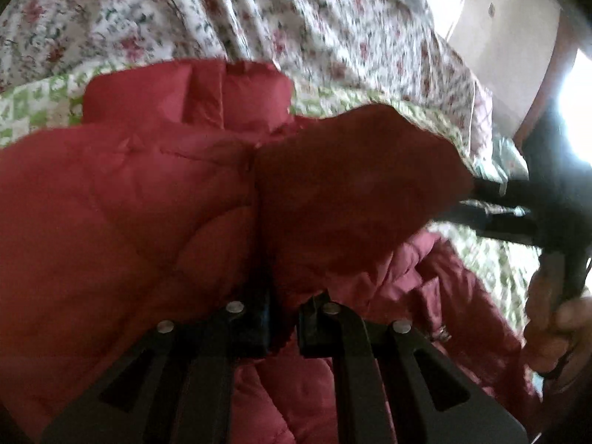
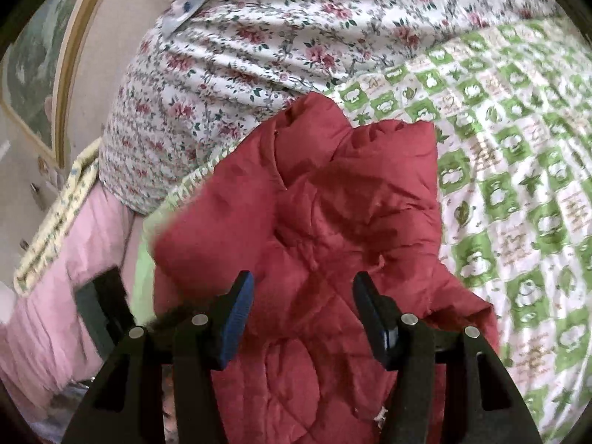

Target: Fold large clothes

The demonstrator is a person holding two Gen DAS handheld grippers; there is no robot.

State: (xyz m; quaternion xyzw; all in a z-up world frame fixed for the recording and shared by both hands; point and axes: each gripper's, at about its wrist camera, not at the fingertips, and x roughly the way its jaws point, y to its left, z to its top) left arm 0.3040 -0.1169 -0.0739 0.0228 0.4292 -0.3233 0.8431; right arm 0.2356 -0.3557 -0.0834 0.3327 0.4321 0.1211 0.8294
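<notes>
Red quilted jacket [image 2: 325, 229] is lying across the middle of the right wrist frame, spreading from the centre down to the lower edge, resting on a green-and-white checked bedsheet [image 2: 518, 170] that is filling the right side. A floral quilt [image 2: 259, 44] is bunching along the upper part of that frame, and a pink cover [image 2: 48, 314] is showing at the lower left.

The right gripper [image 2: 303, 318] is hovering over the jacket with its jaws standing wide apart, blue pads facing each other and nothing between them but the fabric lying below.

In the left wrist frame the jacket [image 1: 148, 203] is filling the centre and left, with a fold of it rising just in front of the left gripper [image 1: 283, 318]. Its jaws are sitting close together with red fabric pinched in the narrow gap between them. At the right edge of this frame the right gripper [image 1: 510, 214] is appearing as a dark shape, with the person's hand [image 1: 555, 318] holding its handle below.
</notes>
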